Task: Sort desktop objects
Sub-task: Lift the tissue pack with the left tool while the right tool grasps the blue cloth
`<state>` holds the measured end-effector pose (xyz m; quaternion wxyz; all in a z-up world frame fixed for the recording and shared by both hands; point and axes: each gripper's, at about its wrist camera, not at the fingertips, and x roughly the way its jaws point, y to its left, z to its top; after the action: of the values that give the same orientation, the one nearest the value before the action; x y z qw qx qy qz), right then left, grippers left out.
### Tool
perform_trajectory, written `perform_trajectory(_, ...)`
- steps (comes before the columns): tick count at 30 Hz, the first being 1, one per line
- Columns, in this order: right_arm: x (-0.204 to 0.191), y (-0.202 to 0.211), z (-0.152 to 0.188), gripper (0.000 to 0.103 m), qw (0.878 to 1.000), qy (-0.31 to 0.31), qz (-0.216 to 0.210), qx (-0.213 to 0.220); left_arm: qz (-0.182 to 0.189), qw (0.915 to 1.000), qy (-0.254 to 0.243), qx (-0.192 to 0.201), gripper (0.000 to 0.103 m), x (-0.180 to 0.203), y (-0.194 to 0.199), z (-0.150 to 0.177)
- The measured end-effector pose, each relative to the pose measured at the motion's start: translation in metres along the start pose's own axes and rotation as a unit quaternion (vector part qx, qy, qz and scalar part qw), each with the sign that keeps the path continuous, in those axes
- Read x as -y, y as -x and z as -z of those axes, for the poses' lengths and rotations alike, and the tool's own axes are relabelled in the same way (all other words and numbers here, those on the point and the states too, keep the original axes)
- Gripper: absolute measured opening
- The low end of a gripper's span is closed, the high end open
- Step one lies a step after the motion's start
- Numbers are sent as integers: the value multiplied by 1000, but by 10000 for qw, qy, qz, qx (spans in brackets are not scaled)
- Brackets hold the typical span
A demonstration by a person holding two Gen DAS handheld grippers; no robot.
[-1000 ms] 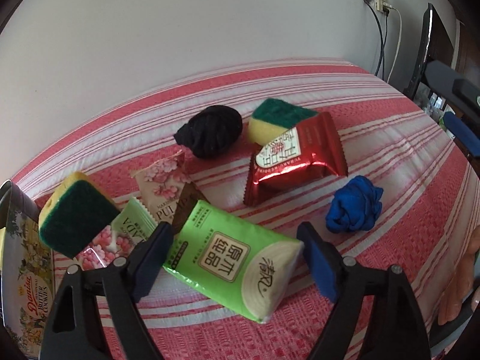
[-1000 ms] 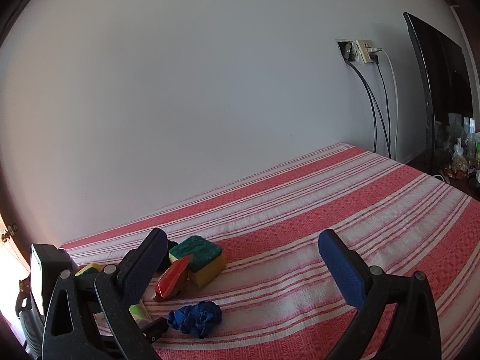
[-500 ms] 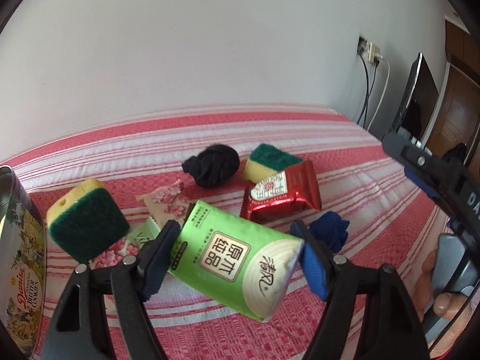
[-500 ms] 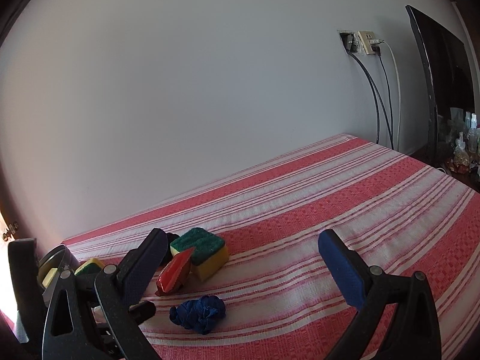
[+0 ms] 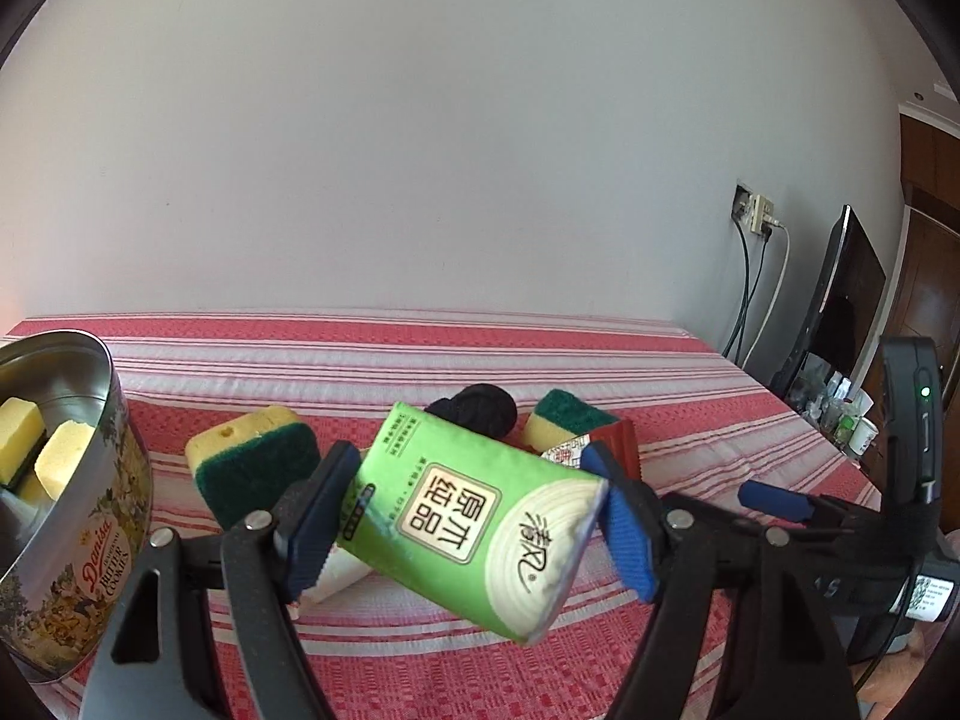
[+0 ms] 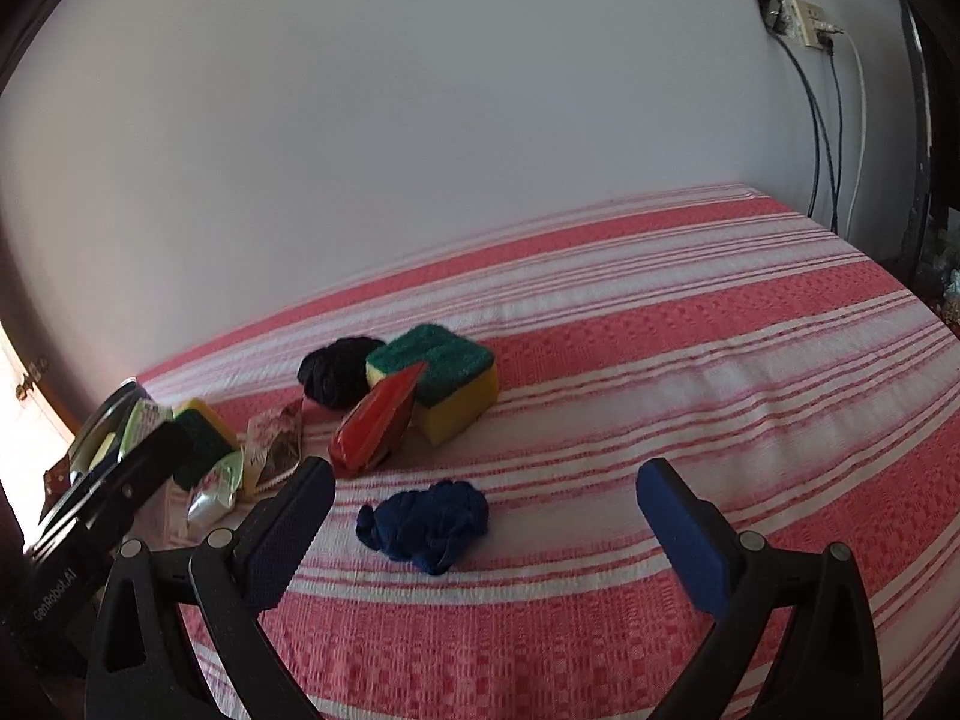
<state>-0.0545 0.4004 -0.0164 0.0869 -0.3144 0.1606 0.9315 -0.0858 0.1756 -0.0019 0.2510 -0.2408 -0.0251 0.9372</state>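
Green tissue pack (image 5: 474, 531) pinched crosswise in left gripper (image 5: 465, 519), centre frame; right gripper (image 6: 483, 525) open, empty. Best kept level, released gently.

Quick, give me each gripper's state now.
Left gripper: shut on the green tissue pack, lifted off the cloth.
Right gripper: open, empty, above the blue cloth ball.
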Motion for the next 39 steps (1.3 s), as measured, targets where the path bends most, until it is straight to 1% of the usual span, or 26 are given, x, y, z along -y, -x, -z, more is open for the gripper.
perform_trajectory(3,-18,-14,2,102,9987,377,148,-319,11,10000,0,68,76,-1,5,0)
perform_trajectory(7,-34,-36,3,101,9940,693,363,-758,35,9999,114,26,76,-8,5,2)
perform_trajectory(8,-38,-41,5,97,9921,791,413,-885,42,9999,141,-1,76,-10,4,2)
perform_trajectory(9,-40,-46,6,90,9899,884,465,-1007,44,9999,160,-20,76,-12,3,2)
perform_trajectory(10,-43,-50,8,90,9876,961,525,-1121,44,9998,171,-23,76,-12,2,3)
perform_trajectory(11,-45,-50,8,87,9862,1057,623,-1113,49,9998,174,-14,76,-13,2,3)
perform_trajectory(12,-48,-51,9,86,9851,1124,678,-1115,53,9998,167,-3,76,-12,1,3)
perform_trajectory(13,-48,-51,9,84,9849,1154,661,-1111,53,9999,159,8,76,-12,1,4)
perform_trajectory(15,-48,-51,9,84,9851,1145,647,-1112,55,9999,160,26,76,-13,1,5)
perform_trajectory(16,-47,-50,9,81,9852,1134,650,-1104,56,9998,169,31,76,-13,1,5)
perform_trajectory(17,-46,-49,9,74,9856,1124,657,-1080,54,9998,181,32,76,-13,1,5)
perform_trajectory(18,-46,-48,10,69,9860,1124,656,-1047,52,9998,194,30,76,-14,1,5)
perform_trajectory(19,-47,-47,10,61,9862,1126,662,-1019,54,9998,204,23,76,-15,1,5)
perform_trajectory(24,-46,-43,12,61,9877,1065,659,-937,58,9997,223,31,76,-15,2,5)
perform_trajectory(27,-48,-33,12,61,9893,1086,737,-642,61,9997,244,34,76,-17,0,5)
perform_trajectory(31,-51,-14,13,61,9905,1108,804,-144,65,9995,298,66,76,-19,-2,5)
perform_trajectory(34,-50,2,15,61,9894,1125,897,178,26,9993,328,153,76,-22,-2,4)
perform_trajectory(36,-52,10,17,61,9894,1102,894,308,11,9993,331,196,76,-24,-1,4)
perform_trajectory(39,-58,10,17,61,9903,1093,793,314,29,9990,389,232,76,-29,2,4)
